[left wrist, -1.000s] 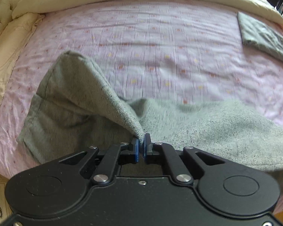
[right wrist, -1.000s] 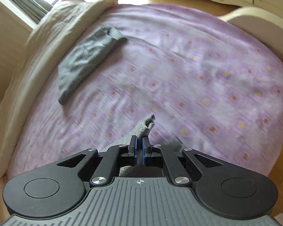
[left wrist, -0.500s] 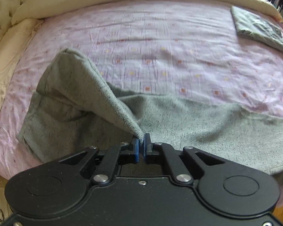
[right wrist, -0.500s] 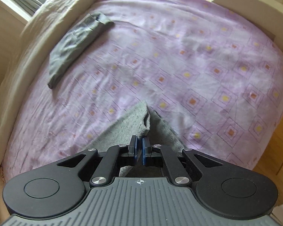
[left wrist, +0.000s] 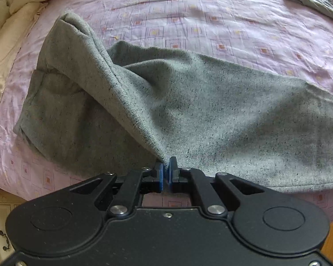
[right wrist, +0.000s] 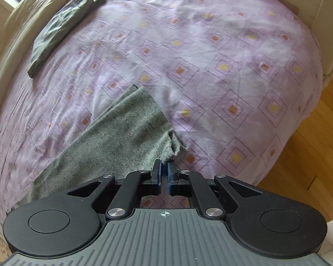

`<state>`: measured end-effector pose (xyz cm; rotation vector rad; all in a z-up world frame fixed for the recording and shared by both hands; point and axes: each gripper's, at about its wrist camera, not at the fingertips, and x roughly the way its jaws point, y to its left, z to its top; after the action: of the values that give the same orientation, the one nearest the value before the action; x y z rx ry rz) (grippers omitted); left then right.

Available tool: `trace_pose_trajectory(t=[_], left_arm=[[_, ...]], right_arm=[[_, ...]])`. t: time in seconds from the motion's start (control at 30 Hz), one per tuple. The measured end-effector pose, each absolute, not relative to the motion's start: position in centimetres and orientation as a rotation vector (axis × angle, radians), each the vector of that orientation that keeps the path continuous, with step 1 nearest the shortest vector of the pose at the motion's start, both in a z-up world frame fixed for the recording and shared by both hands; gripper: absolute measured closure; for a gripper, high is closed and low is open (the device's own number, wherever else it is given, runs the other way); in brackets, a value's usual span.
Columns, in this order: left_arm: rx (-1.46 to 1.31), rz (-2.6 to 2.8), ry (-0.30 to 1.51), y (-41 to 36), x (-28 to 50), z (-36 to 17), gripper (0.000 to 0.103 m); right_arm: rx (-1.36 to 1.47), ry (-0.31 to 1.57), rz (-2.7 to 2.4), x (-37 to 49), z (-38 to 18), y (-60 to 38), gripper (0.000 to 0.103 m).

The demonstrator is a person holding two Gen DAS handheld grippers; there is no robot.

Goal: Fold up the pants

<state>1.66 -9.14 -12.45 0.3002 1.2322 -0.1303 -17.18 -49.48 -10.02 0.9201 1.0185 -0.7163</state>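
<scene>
The grey pants (left wrist: 188, 102) lie on the bed (right wrist: 211, 44), long axis running crosswise between both grippers. Left gripper (left wrist: 165, 173) pinches the waist-end edge; right gripper (right wrist: 163, 173) pinches a hem corner, cloth spreading ahead-left.

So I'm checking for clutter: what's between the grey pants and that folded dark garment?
Only bare purple sheet between the grey pants and the folded dark garment, clearest in the right wrist view.

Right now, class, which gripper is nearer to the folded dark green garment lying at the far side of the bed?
Cannot tell. The left gripper and right gripper both clamp the grey pants, each far from the folded green garment.
</scene>
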Motion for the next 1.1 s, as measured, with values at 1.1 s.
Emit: trace_pose_trajectory(t=[1.1], left_arm=[[0.204,-0.089,1.346,-6.1,2.3,-13.0,0.063]], right_arm=[[0.670,1.022,-0.776,-14.7,-8.3,-49.7,0.087]])
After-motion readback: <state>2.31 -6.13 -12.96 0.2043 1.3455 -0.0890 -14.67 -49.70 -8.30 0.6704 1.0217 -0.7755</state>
